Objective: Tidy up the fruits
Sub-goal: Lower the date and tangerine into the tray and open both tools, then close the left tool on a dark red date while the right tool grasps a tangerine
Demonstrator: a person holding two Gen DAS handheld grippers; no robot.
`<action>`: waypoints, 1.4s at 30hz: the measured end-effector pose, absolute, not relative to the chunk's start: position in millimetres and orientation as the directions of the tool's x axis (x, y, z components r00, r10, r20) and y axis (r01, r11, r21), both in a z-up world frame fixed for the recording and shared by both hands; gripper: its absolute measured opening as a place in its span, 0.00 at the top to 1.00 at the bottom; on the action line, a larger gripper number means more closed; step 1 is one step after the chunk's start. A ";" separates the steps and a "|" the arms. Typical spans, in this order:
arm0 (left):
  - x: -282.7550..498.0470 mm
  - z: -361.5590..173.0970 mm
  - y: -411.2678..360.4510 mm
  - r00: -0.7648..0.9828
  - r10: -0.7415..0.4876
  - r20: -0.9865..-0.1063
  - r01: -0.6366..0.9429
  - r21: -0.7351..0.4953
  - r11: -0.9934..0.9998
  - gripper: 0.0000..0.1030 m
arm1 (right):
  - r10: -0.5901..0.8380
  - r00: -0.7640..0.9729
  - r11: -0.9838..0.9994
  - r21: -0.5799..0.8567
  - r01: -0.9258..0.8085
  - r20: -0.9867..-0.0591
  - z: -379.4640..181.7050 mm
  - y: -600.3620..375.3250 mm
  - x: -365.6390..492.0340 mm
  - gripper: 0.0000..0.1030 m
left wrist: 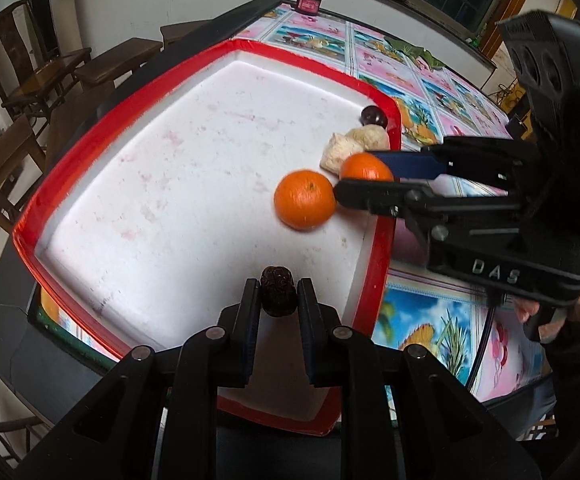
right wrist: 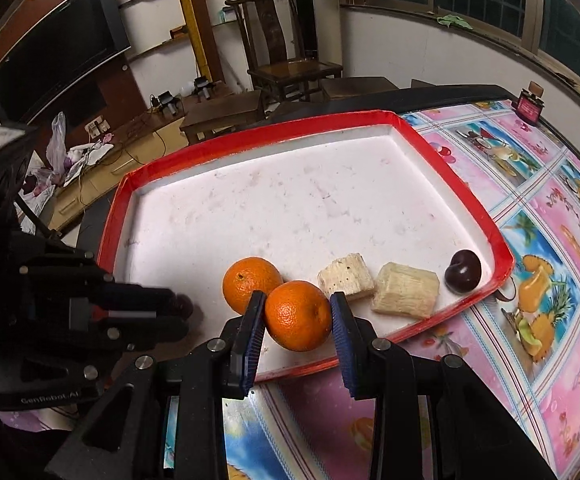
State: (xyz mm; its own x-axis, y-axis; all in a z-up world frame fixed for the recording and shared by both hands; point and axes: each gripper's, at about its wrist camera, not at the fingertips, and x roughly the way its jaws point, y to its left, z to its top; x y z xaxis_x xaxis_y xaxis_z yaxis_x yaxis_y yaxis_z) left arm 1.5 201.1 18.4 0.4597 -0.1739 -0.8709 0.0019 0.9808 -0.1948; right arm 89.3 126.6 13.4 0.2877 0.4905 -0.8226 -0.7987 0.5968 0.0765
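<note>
A white tray with a red rim [left wrist: 226, 46] [right wrist: 250, 136] lies on the table. My left gripper [left wrist: 279, 294] is shut on a dark wrinkled date [left wrist: 276, 290] just above the tray's near edge; in the right wrist view it [right wrist: 184, 306] comes in from the left. My right gripper [right wrist: 296, 314] [left wrist: 354, 174] is shut on an orange [right wrist: 298, 316] [left wrist: 364, 166] resting in the tray. A second orange [left wrist: 305, 199] [right wrist: 250, 282] touches it. Two pale sugarcane pieces [right wrist: 346, 276] [right wrist: 405, 289] [left wrist: 354, 144] and a dark plum [right wrist: 463, 271] [left wrist: 374, 116] lie in a row along the same edge.
The table has a colourful fruit-print cloth [right wrist: 550, 240] [left wrist: 430, 88]. A small pink box [right wrist: 529, 106] [left wrist: 308, 2] stands at its far edge. Wooden chairs [left wrist: 38, 68] [right wrist: 286, 52] and benches stand beyond the table.
</note>
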 end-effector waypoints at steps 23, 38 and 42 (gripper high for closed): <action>-2.0 17.7 195.4 0.451 -0.180 -0.874 -0.013 -0.208 0.978 0.84 | 0.456 0.274 0.568 0.040 -0.822 -0.846 8.4 128.3 81.4 0.67; -10.2 28.7 192.9 0.489 -0.146 -0.860 -0.057 -0.199 0.978 0.41 | 0.542 0.328 0.655 0.145 -0.741 -0.774 40.8 57.3 45.8 0.31; -11.3 33.0 190.2 0.498 -0.142 -0.855 -0.070 -0.202 0.977 0.25 | 0.529 0.339 0.705 0.181 -0.685 -0.778 41.4 23.6 27.8 0.21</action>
State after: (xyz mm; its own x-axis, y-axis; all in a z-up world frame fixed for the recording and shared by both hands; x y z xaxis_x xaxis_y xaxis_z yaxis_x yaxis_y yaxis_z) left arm -11.3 190.2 33.0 0.4985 -0.1416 -0.8553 -0.0696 0.9769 -0.2023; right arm 27.8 23.6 41.4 0.3387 0.5289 -0.7782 -0.6854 0.7053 0.1810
